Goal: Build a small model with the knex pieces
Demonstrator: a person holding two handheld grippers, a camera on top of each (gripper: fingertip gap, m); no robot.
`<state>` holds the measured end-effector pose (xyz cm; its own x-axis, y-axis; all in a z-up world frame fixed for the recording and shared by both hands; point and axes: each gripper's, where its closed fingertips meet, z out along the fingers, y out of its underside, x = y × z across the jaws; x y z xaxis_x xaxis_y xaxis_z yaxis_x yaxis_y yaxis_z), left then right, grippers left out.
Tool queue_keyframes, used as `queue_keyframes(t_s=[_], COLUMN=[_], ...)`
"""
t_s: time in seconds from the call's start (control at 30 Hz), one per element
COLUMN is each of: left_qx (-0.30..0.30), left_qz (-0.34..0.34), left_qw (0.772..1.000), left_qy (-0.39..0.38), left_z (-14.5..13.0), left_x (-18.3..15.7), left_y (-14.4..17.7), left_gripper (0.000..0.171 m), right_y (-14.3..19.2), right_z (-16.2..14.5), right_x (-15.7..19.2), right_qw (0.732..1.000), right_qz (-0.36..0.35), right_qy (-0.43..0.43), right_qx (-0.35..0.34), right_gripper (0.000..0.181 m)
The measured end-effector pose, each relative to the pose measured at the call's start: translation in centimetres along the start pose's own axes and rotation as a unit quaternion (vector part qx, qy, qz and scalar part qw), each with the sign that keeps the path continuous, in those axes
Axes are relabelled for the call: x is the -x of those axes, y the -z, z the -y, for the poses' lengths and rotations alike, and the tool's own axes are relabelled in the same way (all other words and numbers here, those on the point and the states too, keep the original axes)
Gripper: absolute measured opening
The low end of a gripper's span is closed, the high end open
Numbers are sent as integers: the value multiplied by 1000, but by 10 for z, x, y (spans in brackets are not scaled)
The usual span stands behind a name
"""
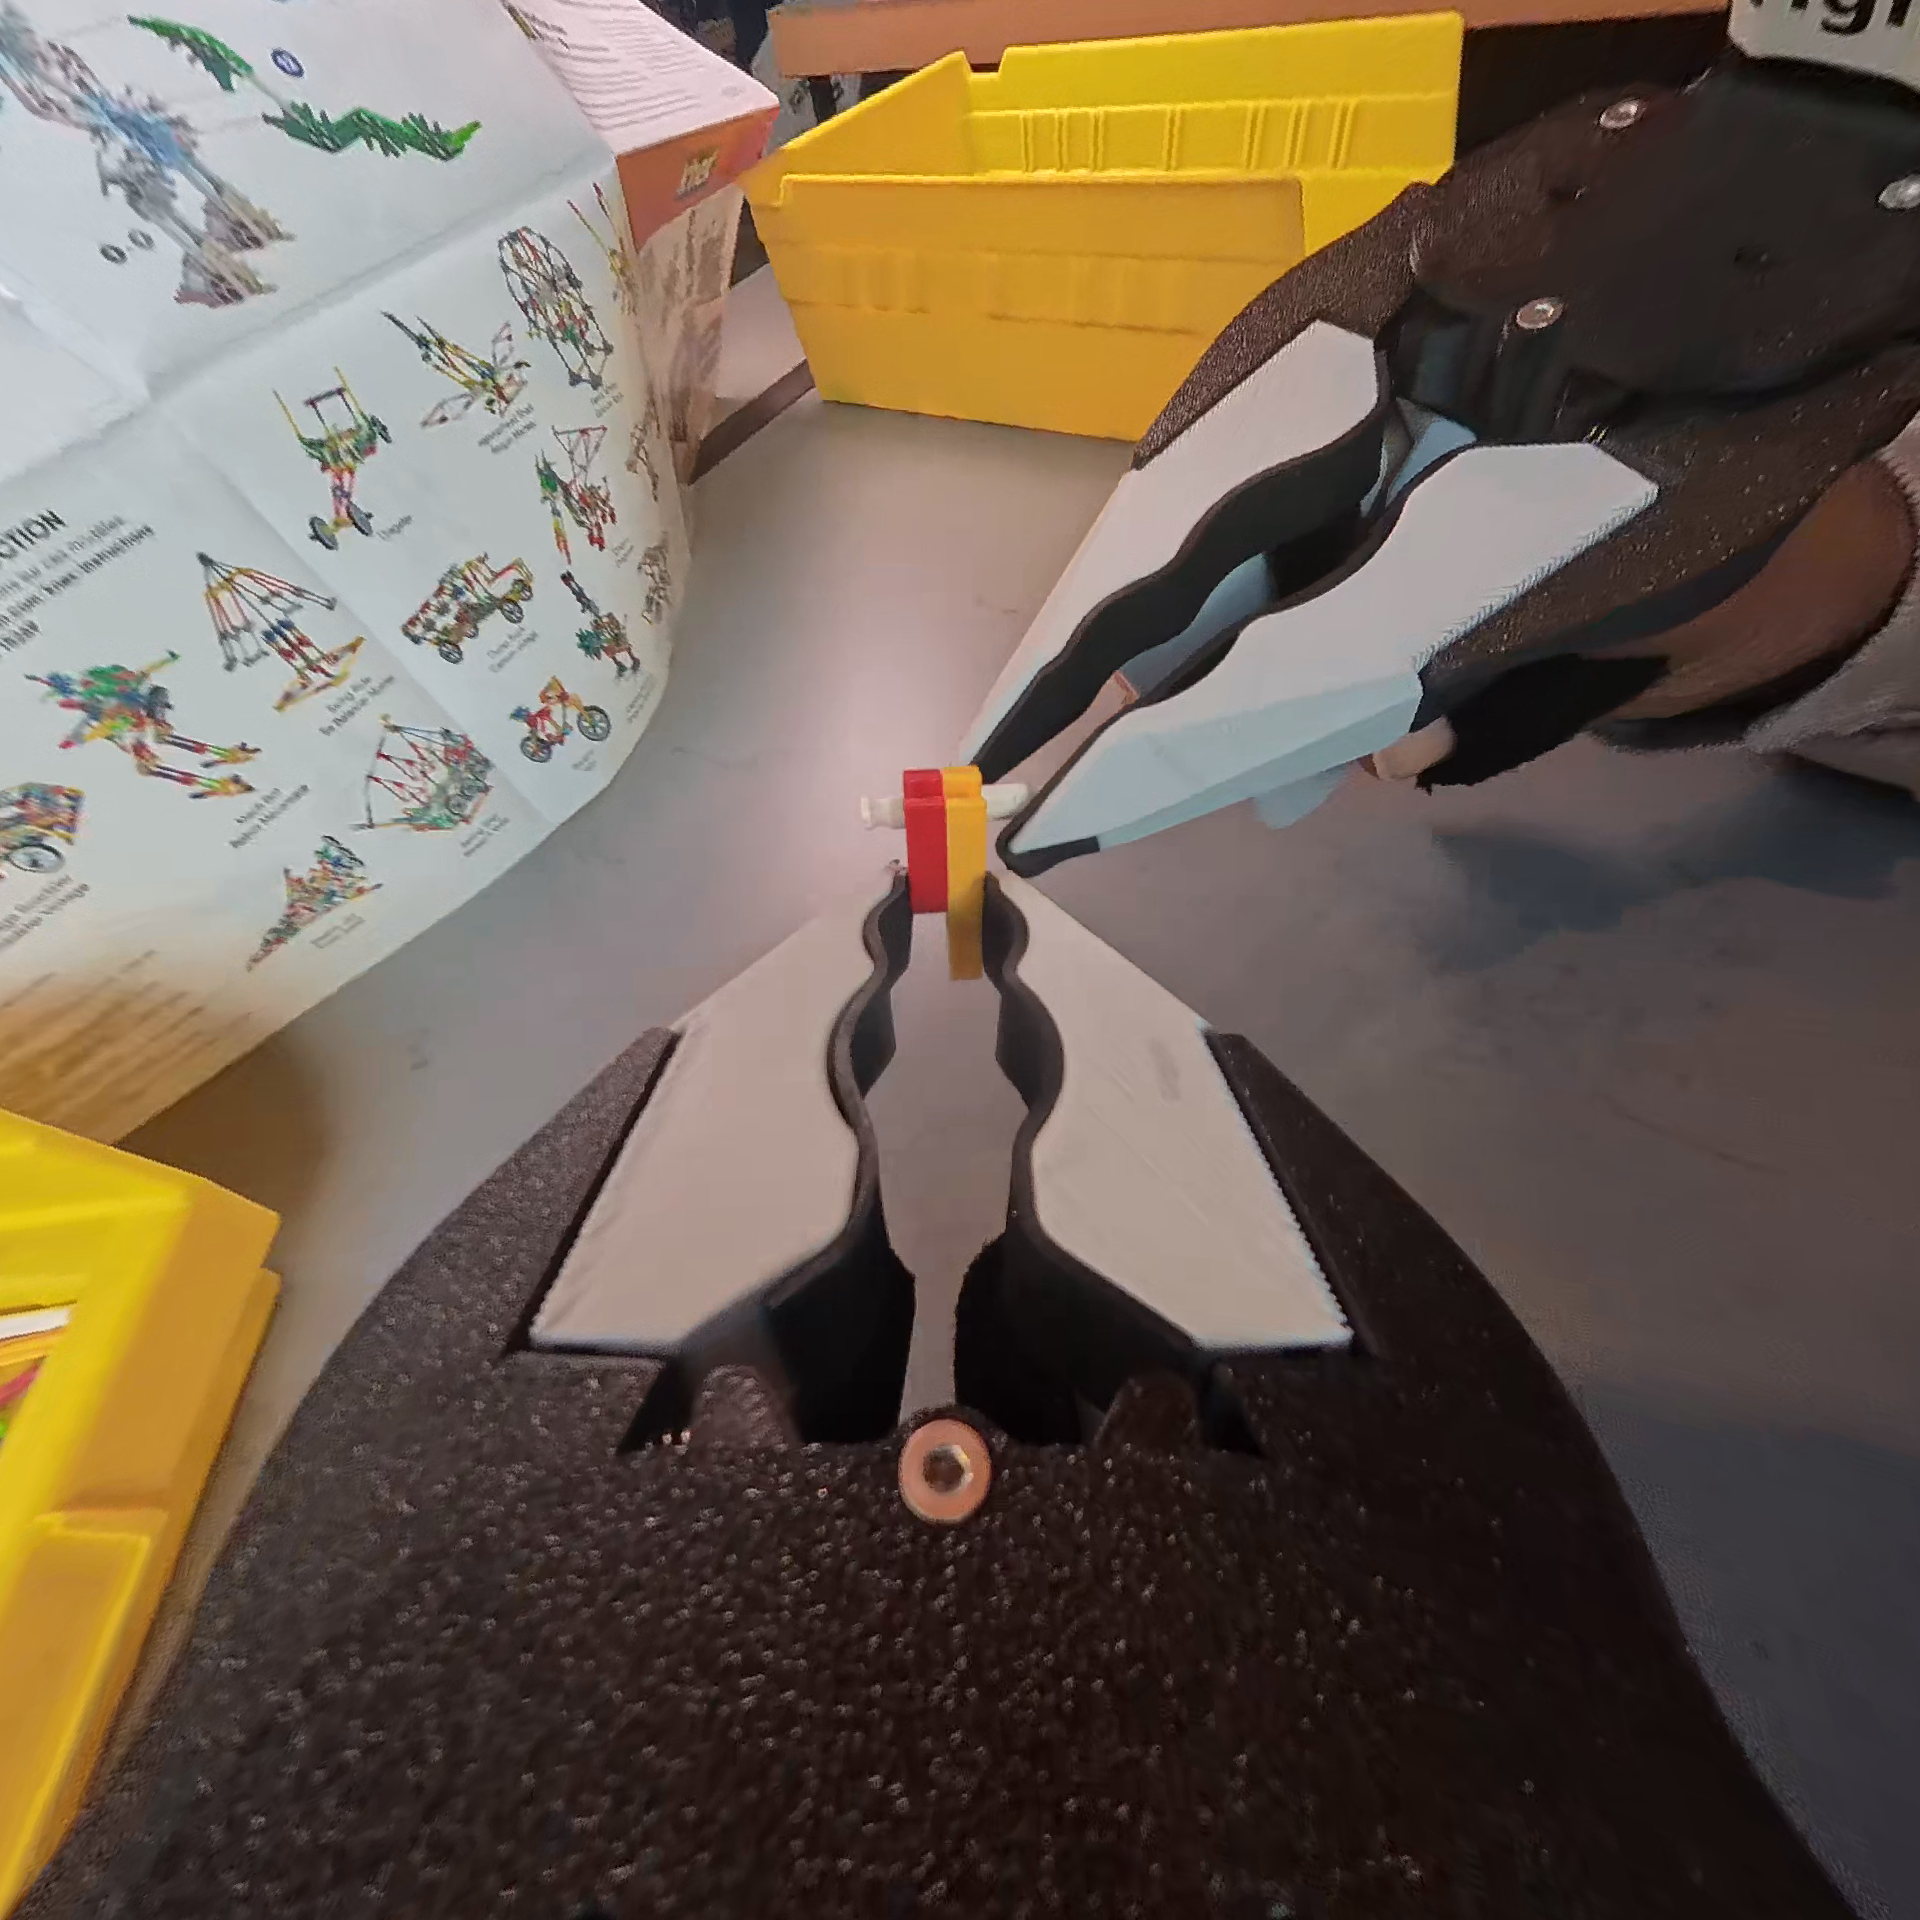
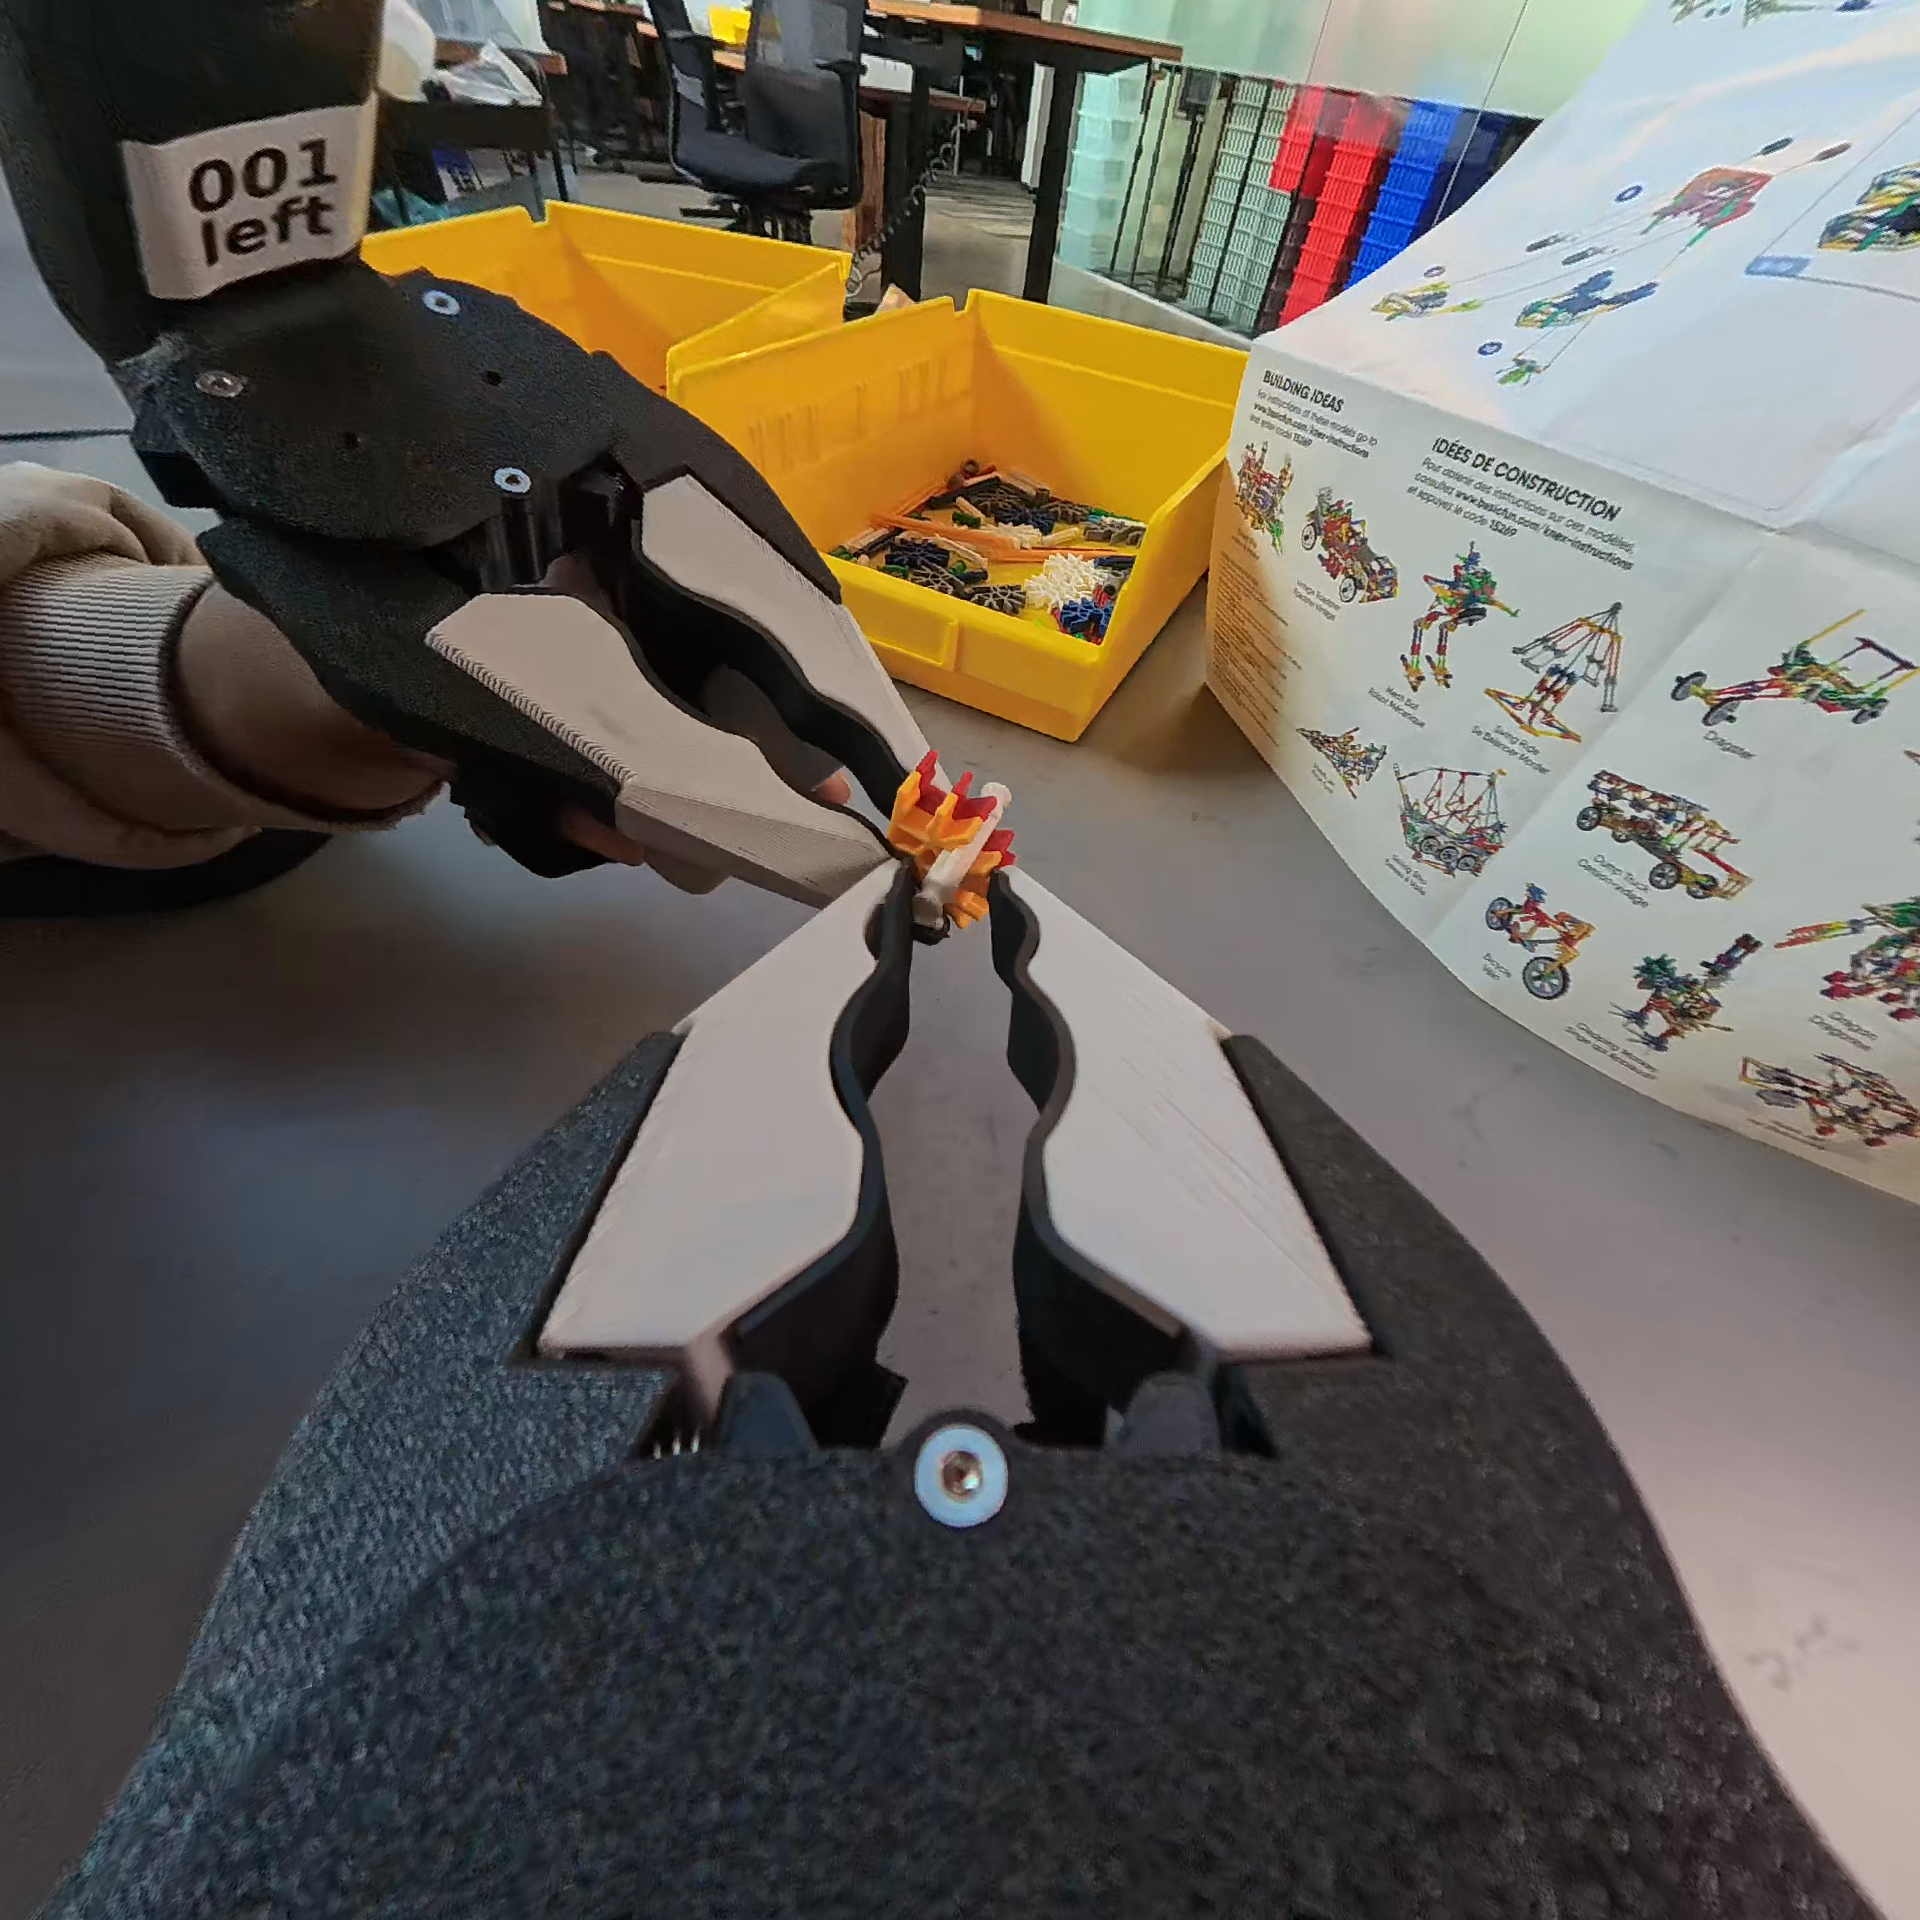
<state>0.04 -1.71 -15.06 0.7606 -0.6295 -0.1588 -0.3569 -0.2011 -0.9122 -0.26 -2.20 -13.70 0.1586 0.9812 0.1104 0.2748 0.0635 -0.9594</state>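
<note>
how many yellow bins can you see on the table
3. In the right wrist view: one bin holding building pieces and an empty bin behind it. In the left wrist view: another bin ahead.

Connectors: red connector (image 1: 921, 840) and yellow connector (image 1: 964, 871), flat together, upright, clamped in left gripper (image 1: 940, 883)
Rod: white rod (image 1: 997, 801) through both, end between right gripper (image 1: 995, 821) tips

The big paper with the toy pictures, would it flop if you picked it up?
Probably, yes. The paper sheet is thin, creased and already curves where it leans, so it would likely sag. It looks light, and a push might slide it across the table.
</note>
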Motion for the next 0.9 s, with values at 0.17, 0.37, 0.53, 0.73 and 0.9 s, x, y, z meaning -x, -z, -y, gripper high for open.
queue_keyframes(t_s=[0.17,0.37,0.53,0.73,0.9], left_qx=[6,12,4,-28,-50], left_qz=[46,-11,-93,-149,-195], left_qw=[996,998,996,986,974], left_qy=[-70,-68,-12,63,108], left_z=[4,-1,-6,2,7], left_x=[6,-3,-16,-23,-30], left_y=[3,6,6,7,10], left_gripper=[13,13,13,13,12], right_y=[-1,0,6,16,23], right_z=[1,0,-10,-8,-6], right_x=[-2,6,13,16,22], right_qw=[1000,997,973,944,933], right_qz=[-17,60,184,255,289], right_qy=[-1,-40,-138,-208,-215], right_qx=[-1,-4,5,-14,-16], right_gripper=[3,3,3,4,4])
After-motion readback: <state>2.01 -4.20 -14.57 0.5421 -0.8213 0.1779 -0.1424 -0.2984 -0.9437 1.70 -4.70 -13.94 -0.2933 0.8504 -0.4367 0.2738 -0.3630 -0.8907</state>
